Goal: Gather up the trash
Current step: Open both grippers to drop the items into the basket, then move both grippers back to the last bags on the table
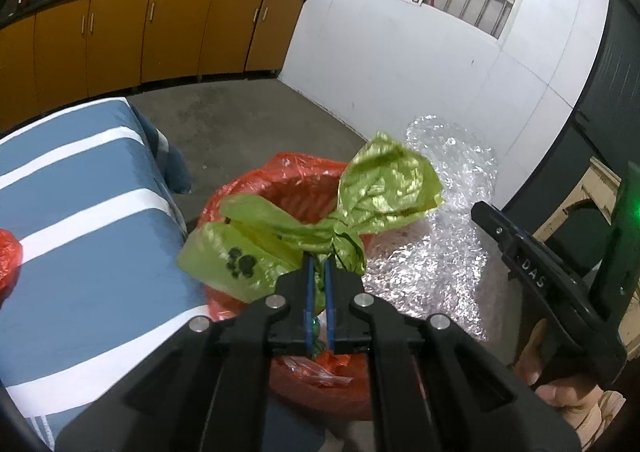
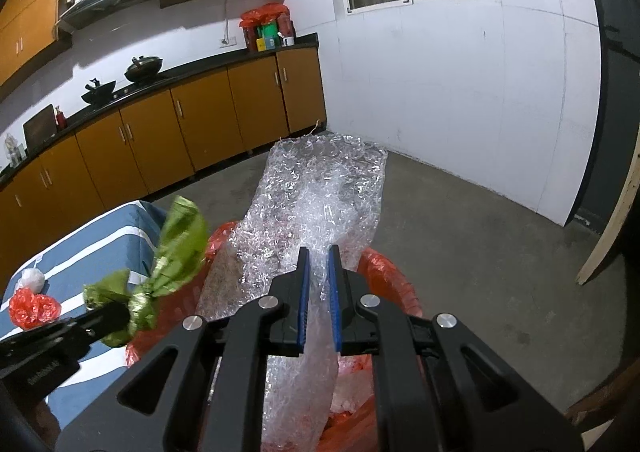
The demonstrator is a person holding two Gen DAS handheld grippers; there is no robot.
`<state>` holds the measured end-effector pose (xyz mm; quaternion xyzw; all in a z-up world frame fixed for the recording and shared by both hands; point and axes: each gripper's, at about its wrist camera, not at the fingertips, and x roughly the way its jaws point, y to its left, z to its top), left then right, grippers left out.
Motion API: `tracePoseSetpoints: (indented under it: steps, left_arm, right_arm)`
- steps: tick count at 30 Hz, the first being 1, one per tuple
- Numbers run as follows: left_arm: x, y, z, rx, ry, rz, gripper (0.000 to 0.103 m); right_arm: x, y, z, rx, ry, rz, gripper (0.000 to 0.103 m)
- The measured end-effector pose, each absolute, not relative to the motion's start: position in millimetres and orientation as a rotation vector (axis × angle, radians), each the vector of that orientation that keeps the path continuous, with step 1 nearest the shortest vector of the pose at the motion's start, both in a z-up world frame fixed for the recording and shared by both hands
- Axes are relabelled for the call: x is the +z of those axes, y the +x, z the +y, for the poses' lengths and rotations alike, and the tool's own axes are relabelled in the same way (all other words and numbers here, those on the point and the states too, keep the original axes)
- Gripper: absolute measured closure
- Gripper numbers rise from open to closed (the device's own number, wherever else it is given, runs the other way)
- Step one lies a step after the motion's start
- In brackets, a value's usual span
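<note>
The left gripper point(image 1: 319, 276) has its jaws pinched narrow on the twisted neck of the green bag point(image 1: 320, 212), which hangs just above the mouth of the red-lined bin point(image 1: 240, 188). To do this drop well, I judge the bag should come fully over the opening first, since its lobe at 10 o'clock overhangs the rim toward the striped table point(image 1: 80, 212); then open the jaws wide so the crinkled film does not cling to the pads.

The right gripper point(image 2: 319, 280) has its jaws closed to a narrow gap on the bubble wrap point(image 2: 320, 188), whose sheet rises out of the bin toward 12 o'clock. It is bulky and springy, so it likely needs pushing down after release, or it will block the green bag.

Both tools point forward and down over the bin, the left one coming in from 8 o'clock in the right view. Farther left, a red scrap point(image 2: 34, 308) and a white wad point(image 2: 32, 279) lie on the table, uncollected.
</note>
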<state>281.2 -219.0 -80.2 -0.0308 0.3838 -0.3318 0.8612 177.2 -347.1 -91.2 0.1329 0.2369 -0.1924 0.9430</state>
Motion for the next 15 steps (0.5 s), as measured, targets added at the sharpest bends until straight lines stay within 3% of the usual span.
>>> tracePoseSetpoints:
  steps: [3, 5, 10, 15]
  left_arm:
    - [-85, 284, -220, -0.697, -0.072, 0.825, 0.085]
    - [-87, 285, -221, -0.696, -0.075, 0.834, 0.082]
    - [-91, 284, -218, -0.679, -0.068, 0.84, 0.079]
    - [-85, 281, -200, -0.632, -0.055, 0.806, 0.069]
  right_arm:
    - [-93, 177, -352, -0.387, 0.28, 0.489, 0.081]
    - [-93, 174, -354, -0.387, 0.292, 0.483, 0.067]
    - [-94, 172, -356, -0.392, 0.294, 0.484, 0.066]
    - [-94, 171, -353, -0.386, 0.28, 0.493, 0.066]
